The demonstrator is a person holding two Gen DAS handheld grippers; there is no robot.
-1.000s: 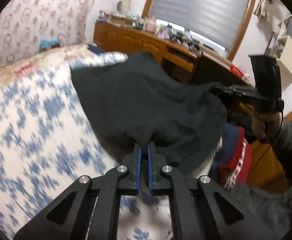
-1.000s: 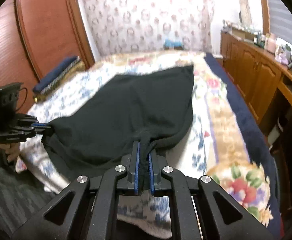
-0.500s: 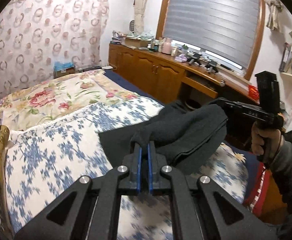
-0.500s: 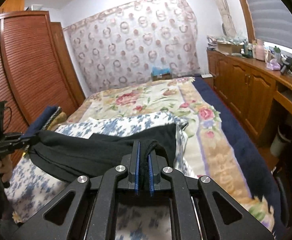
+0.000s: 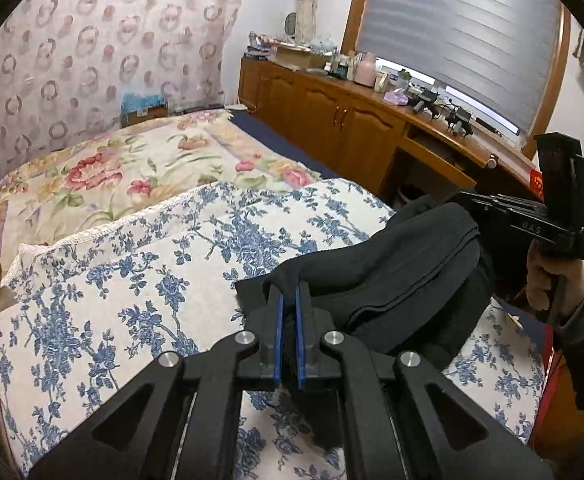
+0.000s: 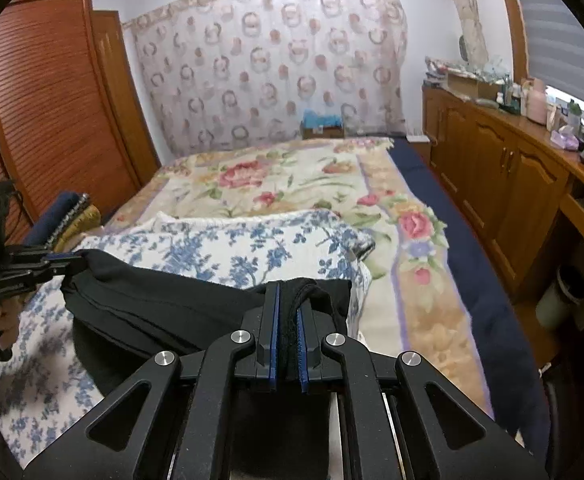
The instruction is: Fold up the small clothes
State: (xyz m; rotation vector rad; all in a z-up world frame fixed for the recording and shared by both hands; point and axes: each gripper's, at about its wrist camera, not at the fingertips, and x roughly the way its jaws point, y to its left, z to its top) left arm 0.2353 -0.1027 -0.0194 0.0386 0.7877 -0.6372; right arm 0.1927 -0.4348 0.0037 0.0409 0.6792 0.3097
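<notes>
A bed (image 5: 92, 208) with a floral cover carries a blue-flowered quilt (image 5: 132, 288). Above the quilt hangs a black garment (image 5: 404, 276), doubled over into a sagging band whose long axis runs from one gripper across to the other. What kind of garment it is cannot be told, and its lower folds are hidden behind the gripper frames. The left gripper (image 5: 288, 300) is clamped on one bunched end; the right gripper (image 6: 288, 296) is clamped on the other. A hand (image 5: 552, 280) grips the right handle, its sleeve cut off by the frame edge.
</notes>
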